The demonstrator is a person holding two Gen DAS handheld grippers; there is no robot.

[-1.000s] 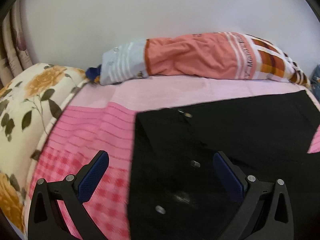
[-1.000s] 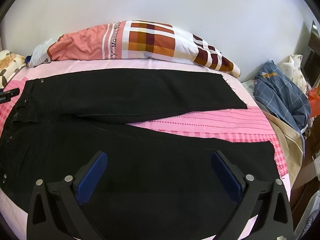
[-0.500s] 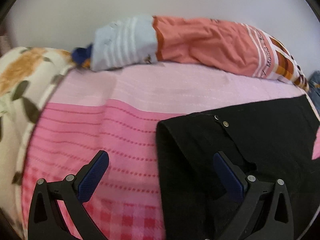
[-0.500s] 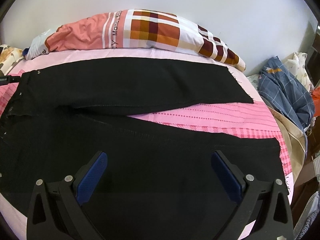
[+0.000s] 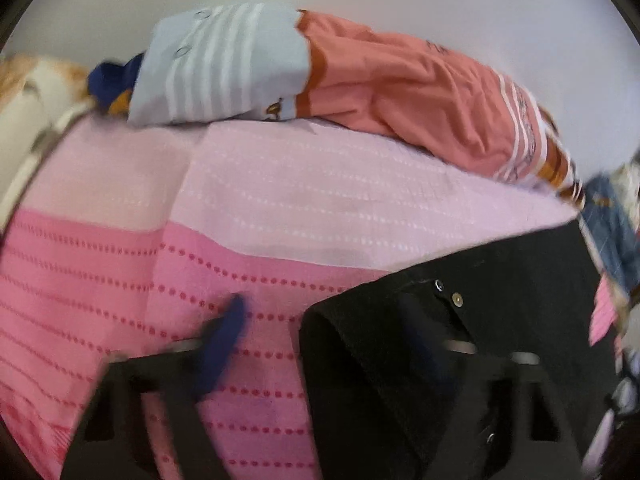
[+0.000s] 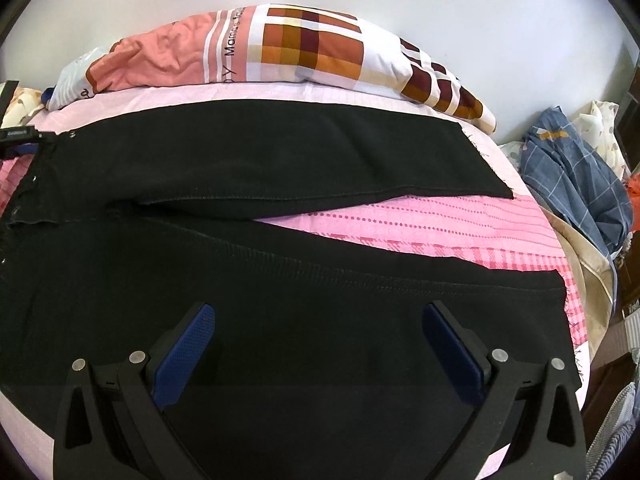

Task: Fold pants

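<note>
Across the pink bedspread [image 6: 460, 220] lie the black pants [image 6: 280, 280], spread flat; they serve as the landmark for all that follows. Their long axis runs left to right in the right wrist view: the waistband end points left, both leg hems point right. The far leg lies straight and parallel to the wall, the near leg angles away from it, and a wedge of bedspread shows between them toward the hems. Beyond the pants, against the white wall, lies a long bolster pillow [image 6: 300, 52] in salmon, white and checked brown, parallel to the far leg. Right of the hems, off the bedspread edge, sits a heap of blue checked cloth [image 6: 576, 176]. The right gripper [image 6: 320, 352] hovers above the near leg, its blue pads spread wide with nothing between them. The left gripper [image 5: 320, 344] is at the waistband corner [image 5: 320, 320], which is raised and curled; that view is motion-blurred. One pad sits over the bedspread, the other over the black cloth, the corner between them, with a visible gap. Two metal snaps [image 5: 448, 292] show on the waistband just beyond.
</note>
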